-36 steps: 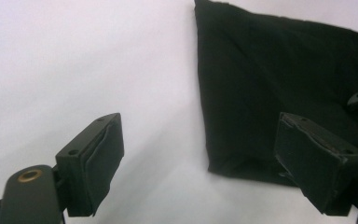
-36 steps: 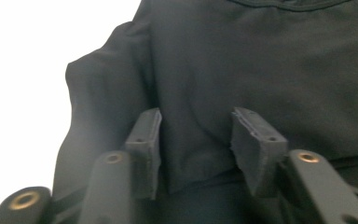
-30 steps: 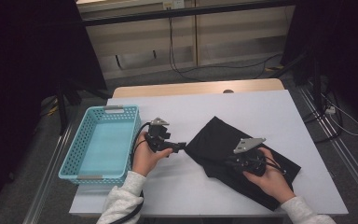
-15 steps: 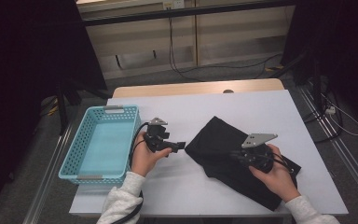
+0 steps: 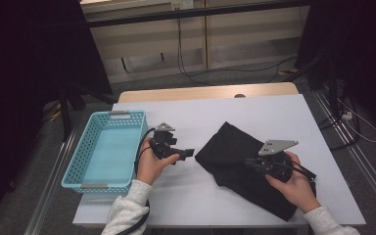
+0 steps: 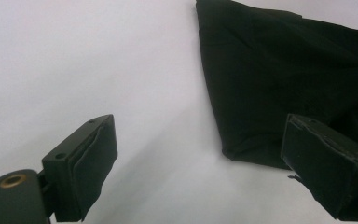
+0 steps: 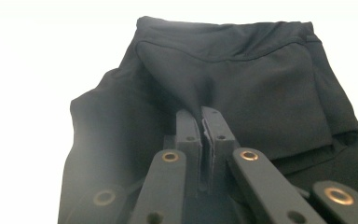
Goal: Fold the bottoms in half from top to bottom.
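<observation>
Worktop (image 5: 225,117): white, flat top with a wooden strip along the far edge; carries one basket, one cloth and both grippers.
Room: dim; grey floor, pale wall panels behind, black cables (image 5: 210,73) trailing across the floor past the far edge, dark curtains at both sides.
Count: one basket, one cloth, two grippers, two hands.
Basket (image 5: 73,161): light blue plastic, holed walls, at the left edge of the worktop; nothing inside, bare bottom showing.
Left gripper (image 5: 188,153): just right of the basket, held low over bare worktop, pointing toward the cloth.
Left fingers (image 6: 91,163): wide apart, nothing between them; white worktop in the gap, near corner of the cloth just ahead of the right-hand one.
Cloth (image 5: 235,156): black, folded, lying on the right half of the worktop, slanting from mid-table down to the near right edge; well apart from the basket.
Right gripper (image 5: 248,162): over the middle of the cloth, grey three-cornered plate on top.
Right fingers (image 7: 189,128): drawn together, clamped on a raised pinch of the cloth; fabric pulls up into a ridge at the tips.
Sleeves: white, coming in from the near edge.
</observation>
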The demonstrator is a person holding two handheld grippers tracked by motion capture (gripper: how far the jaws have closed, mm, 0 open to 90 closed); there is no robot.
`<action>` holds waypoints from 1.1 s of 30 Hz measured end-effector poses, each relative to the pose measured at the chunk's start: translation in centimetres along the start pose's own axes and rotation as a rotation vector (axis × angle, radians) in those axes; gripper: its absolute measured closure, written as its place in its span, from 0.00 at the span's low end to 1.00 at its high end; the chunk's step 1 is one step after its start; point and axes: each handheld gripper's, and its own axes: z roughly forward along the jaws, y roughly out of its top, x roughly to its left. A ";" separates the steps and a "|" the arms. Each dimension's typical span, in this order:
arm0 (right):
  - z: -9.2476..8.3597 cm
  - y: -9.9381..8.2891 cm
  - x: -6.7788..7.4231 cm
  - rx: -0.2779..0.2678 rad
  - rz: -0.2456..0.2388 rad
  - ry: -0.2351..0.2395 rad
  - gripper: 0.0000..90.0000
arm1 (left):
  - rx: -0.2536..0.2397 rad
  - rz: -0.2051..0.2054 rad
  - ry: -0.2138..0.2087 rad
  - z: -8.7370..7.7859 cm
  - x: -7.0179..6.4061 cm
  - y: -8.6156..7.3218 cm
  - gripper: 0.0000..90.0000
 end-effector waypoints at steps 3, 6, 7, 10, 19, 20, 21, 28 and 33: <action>-0.3 0.1 0.0 -0.009 0.000 0.008 0.97 | -0.006 0.003 0.001 0.0 -0.1 0.0 0.12; -0.3 0.1 0.1 -0.006 -0.006 0.009 0.97 | 0.000 0.006 -0.003 0.1 -0.1 0.0 0.12; -0.4 0.1 0.1 -0.003 -0.008 0.010 0.97 | 0.005 0.008 -0.005 0.2 -0.2 0.0 0.12; -0.7 0.1 0.1 -0.009 -0.006 0.011 0.97 | 0.002 0.010 -0.003 0.2 -0.2 0.1 0.12; -1.0 0.0 0.2 -0.018 0.002 0.018 0.97 | -0.002 0.010 -0.003 0.0 -0.1 0.1 0.12; -1.0 0.0 0.2 -0.018 0.004 0.020 0.97 | -0.004 0.012 -0.004 0.0 -0.1 0.2 0.12; -1.0 0.0 0.2 -0.018 0.004 0.020 0.97 | -0.004 0.012 -0.004 0.0 -0.1 0.2 0.12; -1.6 -0.2 0.3 -0.023 0.010 0.021 0.97 | -0.006 0.010 -0.004 0.0 -0.2 0.2 0.11; -1.9 -0.4 0.2 -0.029 0.015 0.018 0.97 | -0.009 0.007 -0.006 0.0 -0.2 0.2 0.11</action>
